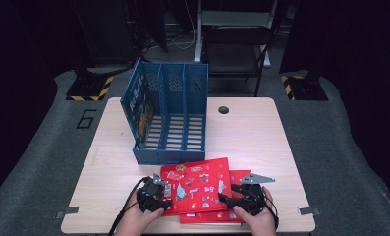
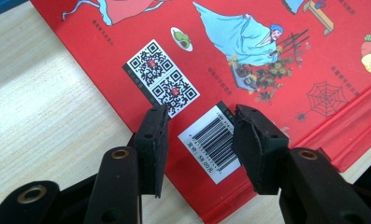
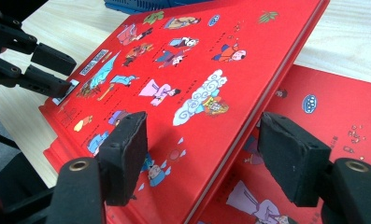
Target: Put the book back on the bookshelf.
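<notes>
Two red books [image 1: 198,184] stacked, top one's edges between both grippers' open fingers [image 3: 127,154]

top book [image 1: 197,184] on lower book [image 1: 234,216] | file rack [image 1: 168,115] behind both | table [image 1: 261,137] beneath

Red hardcover picture book [image 1: 197,189], closed, cover printed with small cartoon figures, barcode and QR codes; lies askew atop a second red hardcover book [image 1: 241,178], just in front of the blue three-slot file rack [image 1: 168,115].
</notes>
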Tool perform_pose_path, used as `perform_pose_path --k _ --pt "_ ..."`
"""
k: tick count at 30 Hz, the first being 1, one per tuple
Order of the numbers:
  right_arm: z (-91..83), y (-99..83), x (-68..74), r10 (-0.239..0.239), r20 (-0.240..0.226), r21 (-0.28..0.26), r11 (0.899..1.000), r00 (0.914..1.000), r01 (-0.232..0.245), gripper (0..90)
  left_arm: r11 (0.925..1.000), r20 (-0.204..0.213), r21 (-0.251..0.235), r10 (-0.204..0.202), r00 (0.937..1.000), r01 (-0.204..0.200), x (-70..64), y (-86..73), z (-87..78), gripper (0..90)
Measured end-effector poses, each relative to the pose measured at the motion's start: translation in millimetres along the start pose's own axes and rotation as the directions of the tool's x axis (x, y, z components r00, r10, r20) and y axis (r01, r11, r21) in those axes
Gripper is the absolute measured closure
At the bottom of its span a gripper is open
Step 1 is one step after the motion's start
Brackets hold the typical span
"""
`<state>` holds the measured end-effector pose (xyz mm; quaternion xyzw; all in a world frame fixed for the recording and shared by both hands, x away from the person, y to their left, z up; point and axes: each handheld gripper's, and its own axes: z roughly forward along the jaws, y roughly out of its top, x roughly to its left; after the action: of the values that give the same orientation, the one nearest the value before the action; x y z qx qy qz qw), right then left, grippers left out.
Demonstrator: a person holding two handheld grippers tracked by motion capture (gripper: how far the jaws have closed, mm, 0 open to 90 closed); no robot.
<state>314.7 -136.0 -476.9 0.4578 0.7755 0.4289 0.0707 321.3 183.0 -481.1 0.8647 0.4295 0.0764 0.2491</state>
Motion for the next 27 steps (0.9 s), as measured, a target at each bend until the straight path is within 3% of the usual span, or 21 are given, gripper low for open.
perform_pose_path --k 5,8,12,20,27 --pt "3.5 0.3 -2.7 0.014 -0.003 -0.001 1.0 0.9999 -0.014 30.8 1.0 -0.009 0.004 0.007 0.9999 -0.007 -1.4 0.6 -0.1 55.6" --pt "5.5 -0.9 -2.1 0.05 -0.019 0.019 0.999 0.9986 -0.05 26.4 1.0 -0.009 0.001 0.004 1.0 -0.004 -1.3 0.3 -0.1 55.6" --pt "8.4 -2.0 -4.8 0.048 -0.043 0.028 0.999 0.9979 -0.047 23.1 1.0 -0.009 0.002 0.007 0.9999 -0.007 -1.4 0.3 -0.2 55.6" --pt "13.2 -3.2 -5.5 0.088 -0.084 0.049 0.995 0.9925 -0.084 22.4 1.0 -0.015 -0.006 0.007 0.9999 -0.007 -1.8 -0.7 -0.4 55.5" --pt "20.3 -4.2 -2.3 0.07 -0.12 0.061 0.996 0.9903 -0.063 22.2 0.9999 -0.02 -0.007 0.01 0.9998 -0.01 -2.2 -0.8 -0.4 55.2"
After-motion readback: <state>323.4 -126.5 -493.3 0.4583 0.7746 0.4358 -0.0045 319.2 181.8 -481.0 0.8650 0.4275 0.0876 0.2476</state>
